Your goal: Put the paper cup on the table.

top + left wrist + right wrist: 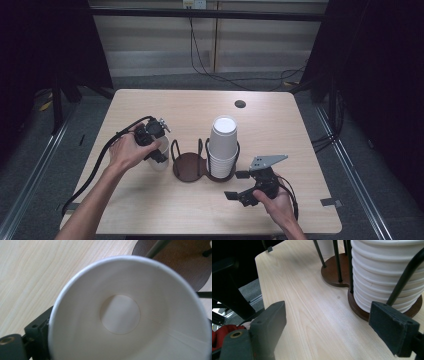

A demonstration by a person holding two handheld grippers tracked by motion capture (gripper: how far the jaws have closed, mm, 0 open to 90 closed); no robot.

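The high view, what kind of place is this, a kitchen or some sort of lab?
Most likely a lab or recording setup, not a kitchen: a bare wooden table stands between dark curtains, loose cables trail over the floor behind it, and metal rails run alongside.

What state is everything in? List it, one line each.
single cup: upright, empty, on the table, between the left tool's jaws.
left tool: open around that cup.
right tool: open, empty.
cup stack: upside down, in the holder's right ring.
holder: left ring empty.
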